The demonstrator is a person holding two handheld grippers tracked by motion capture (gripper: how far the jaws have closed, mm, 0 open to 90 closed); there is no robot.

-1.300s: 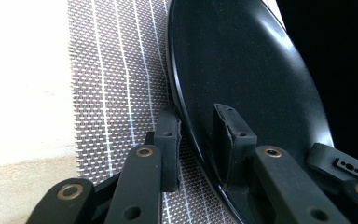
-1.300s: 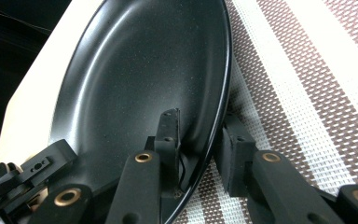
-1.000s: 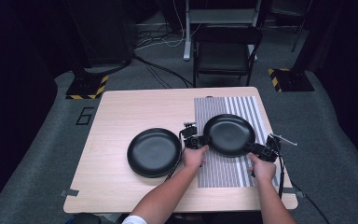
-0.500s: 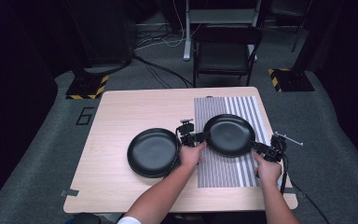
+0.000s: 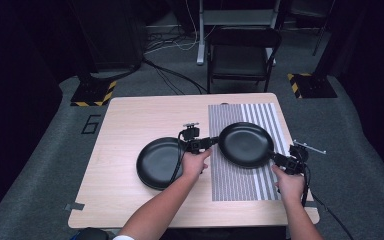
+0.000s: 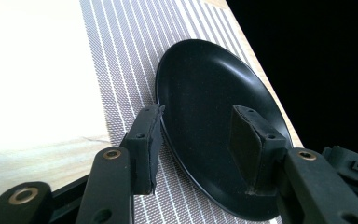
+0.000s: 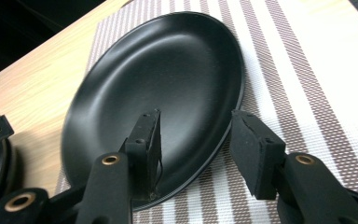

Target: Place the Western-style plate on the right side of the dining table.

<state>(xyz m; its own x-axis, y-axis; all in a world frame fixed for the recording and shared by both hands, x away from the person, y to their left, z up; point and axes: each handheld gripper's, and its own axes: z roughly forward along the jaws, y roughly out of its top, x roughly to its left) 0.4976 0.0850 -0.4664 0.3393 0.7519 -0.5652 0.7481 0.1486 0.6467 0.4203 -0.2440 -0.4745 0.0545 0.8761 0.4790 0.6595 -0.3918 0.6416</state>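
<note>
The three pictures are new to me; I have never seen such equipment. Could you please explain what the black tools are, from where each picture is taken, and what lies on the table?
A person holds two hand-held grippers, not robot arms. The high view looks down on the wooden table. The other two come from cameras riding on each gripper, looking along its black fingers. On the table lie a striped placemat and two black plates: the left plate on bare wood, the right plate on the mat. The left gripper and the right gripper straddle opposite edges of the right plate with gaps, so neither clamps it.
</note>
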